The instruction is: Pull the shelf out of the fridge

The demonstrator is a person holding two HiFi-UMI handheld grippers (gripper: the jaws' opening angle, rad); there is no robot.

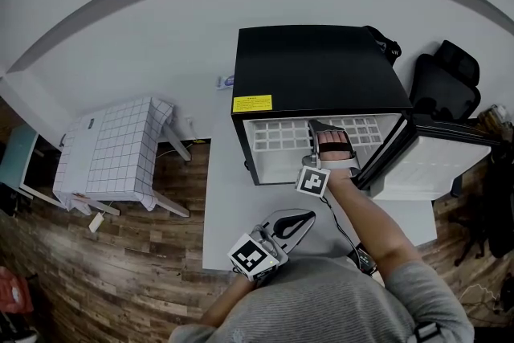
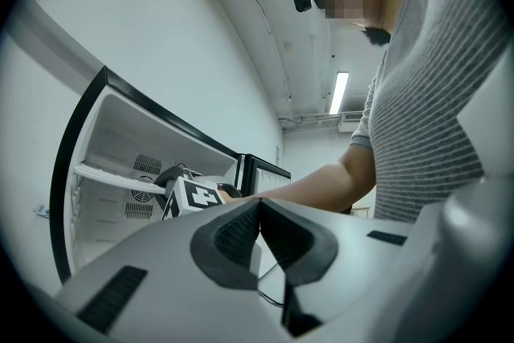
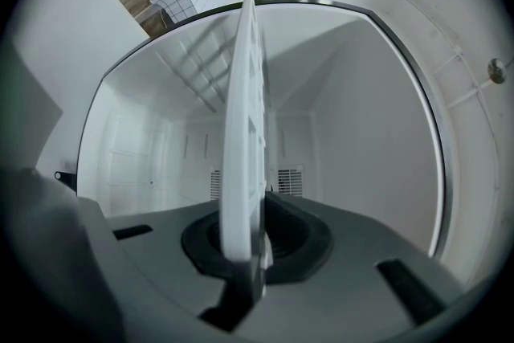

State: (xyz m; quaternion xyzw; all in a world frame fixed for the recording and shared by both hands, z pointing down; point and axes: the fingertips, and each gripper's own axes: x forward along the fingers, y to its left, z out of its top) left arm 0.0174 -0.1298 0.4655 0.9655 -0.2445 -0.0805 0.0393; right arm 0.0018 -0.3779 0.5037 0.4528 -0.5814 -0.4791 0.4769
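Right tongs (image 3: 245,249) clamp shelf (image 3: 245,132) edge; fridge (image 1: 313,68) open

Head view overhead, others close (fridge (image 1: 313,68) shared)

The shelf (image 1: 277,136) looks matt plastic, the fridge (image 1: 313,68) smooth, the floor (image 1: 120,253) wooden.

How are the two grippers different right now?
The right gripper is shut on the white shelf; the left gripper is shut on nothing. The right gripper reaches inside the fridge; the left gripper hangs outside it, close to the person. Both carry a marker cube.
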